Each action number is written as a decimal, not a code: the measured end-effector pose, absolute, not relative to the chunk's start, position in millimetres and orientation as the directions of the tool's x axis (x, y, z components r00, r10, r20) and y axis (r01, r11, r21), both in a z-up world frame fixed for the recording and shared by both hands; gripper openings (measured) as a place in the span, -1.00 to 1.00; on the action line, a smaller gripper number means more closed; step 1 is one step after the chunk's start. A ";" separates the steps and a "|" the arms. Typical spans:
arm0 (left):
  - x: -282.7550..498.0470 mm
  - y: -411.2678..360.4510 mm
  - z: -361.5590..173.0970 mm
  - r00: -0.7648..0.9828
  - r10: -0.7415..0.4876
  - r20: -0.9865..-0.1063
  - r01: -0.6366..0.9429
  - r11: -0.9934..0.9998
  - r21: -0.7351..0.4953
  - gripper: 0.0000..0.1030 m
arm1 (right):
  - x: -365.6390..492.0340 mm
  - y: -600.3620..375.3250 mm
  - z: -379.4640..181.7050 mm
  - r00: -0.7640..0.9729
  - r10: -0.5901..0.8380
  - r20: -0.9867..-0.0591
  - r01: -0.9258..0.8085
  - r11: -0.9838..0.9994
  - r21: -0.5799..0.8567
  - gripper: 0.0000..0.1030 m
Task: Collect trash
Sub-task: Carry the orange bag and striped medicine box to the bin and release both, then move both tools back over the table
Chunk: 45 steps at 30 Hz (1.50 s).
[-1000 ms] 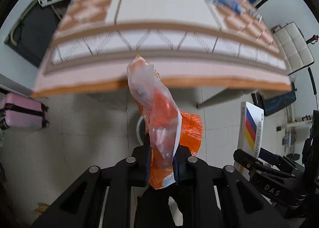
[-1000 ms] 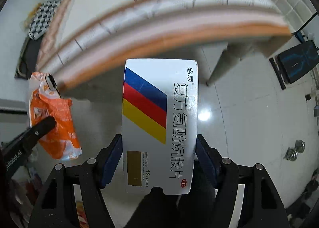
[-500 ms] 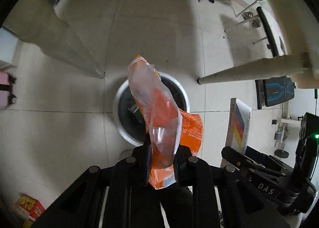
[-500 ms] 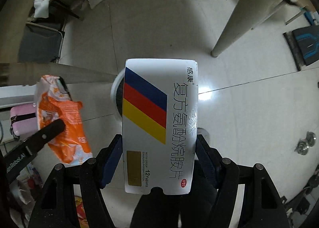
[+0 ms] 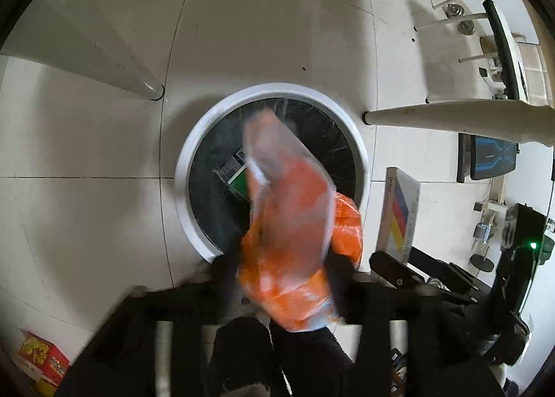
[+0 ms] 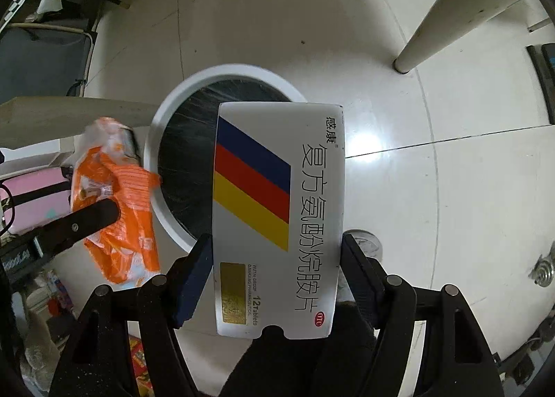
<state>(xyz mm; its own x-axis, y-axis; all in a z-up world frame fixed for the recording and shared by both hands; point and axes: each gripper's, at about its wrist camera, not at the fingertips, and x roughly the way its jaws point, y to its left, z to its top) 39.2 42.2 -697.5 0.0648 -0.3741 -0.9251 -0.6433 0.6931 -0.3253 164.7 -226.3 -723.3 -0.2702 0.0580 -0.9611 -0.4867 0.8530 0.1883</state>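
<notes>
The left tool (image 5: 282,267) is spread, the orange wrapper (image 5: 295,234) blurred between its fingers above the white-rimmed bin (image 5: 194,140). The right tool (image 6: 275,258) pinches the medicine box (image 6: 277,216) over the same bin's near rim.

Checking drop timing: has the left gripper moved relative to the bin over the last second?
Yes. Left gripper swung from facing the table down over the bin.

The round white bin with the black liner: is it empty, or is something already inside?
Not empty. The round white bin already holds a green-and-white box on its black liner.
</notes>
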 end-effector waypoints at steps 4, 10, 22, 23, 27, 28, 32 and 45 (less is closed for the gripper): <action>25.8 50.2 -690.3 0.080 -0.344 -0.935 -0.659 0.686 -0.309 0.88 | 168.1 -226.5 -737.2 -0.321 0.106 -0.941 -0.463 0.849 0.254 0.55; 1.9 62.4 -668.3 0.052 -0.244 -0.968 -0.682 0.700 -0.213 0.88 | 169.9 -219.4 -720.9 -0.287 0.115 -0.951 -0.484 0.839 0.247 1.00; -24.7 54.2 -590.0 0.003 -0.088 -0.996 -0.666 0.743 -0.068 0.88 | 152.0 -207.6 -620.0 -0.191 0.034 -0.981 -0.554 0.821 0.137 1.00; -27.9 52.7 -579.7 0.001 -0.081 -0.997 -0.665 0.745 -0.061 0.88 | 149.5 -207.8 -607.1 -0.185 0.034 -0.982 -0.555 0.821 0.133 1.00; -34.0 45.4 -540.4 0.010 -0.067 -0.998 -0.662 0.747 -0.056 0.88 | 141.6 -207.6 -553.0 -0.149 0.031 -0.988 -0.570 0.814 0.112 1.00; -35.9 43.8 -530.8 0.014 -0.069 -0.998 -0.662 0.747 -0.061 0.88 | 138.9 -207.5 -535.8 -0.144 0.035 -0.989 -0.572 0.813 0.112 1.00; -40.4 32.6 -483.0 0.031 -0.055 -0.998 -0.650 0.757 -0.062 0.88 | 129.2 -208.1 -482.2 -0.132 0.043 -0.990 -0.578 0.808 0.112 1.00; -5.3 47.7 -331.7 0.148 0.104 -0.984 -0.637 0.771 -0.014 0.88 | 150.1 -194.5 -300.0 -0.042 0.176 -0.984 -0.529 0.831 0.171 1.00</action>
<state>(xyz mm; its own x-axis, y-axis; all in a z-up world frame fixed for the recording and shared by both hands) -5.3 47.7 -331.7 0.1478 0.1043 -0.9835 -0.6371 0.7707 -0.0140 150.1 -194.5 -300.0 -0.0416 0.1758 -0.9836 -0.5288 0.8314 0.1709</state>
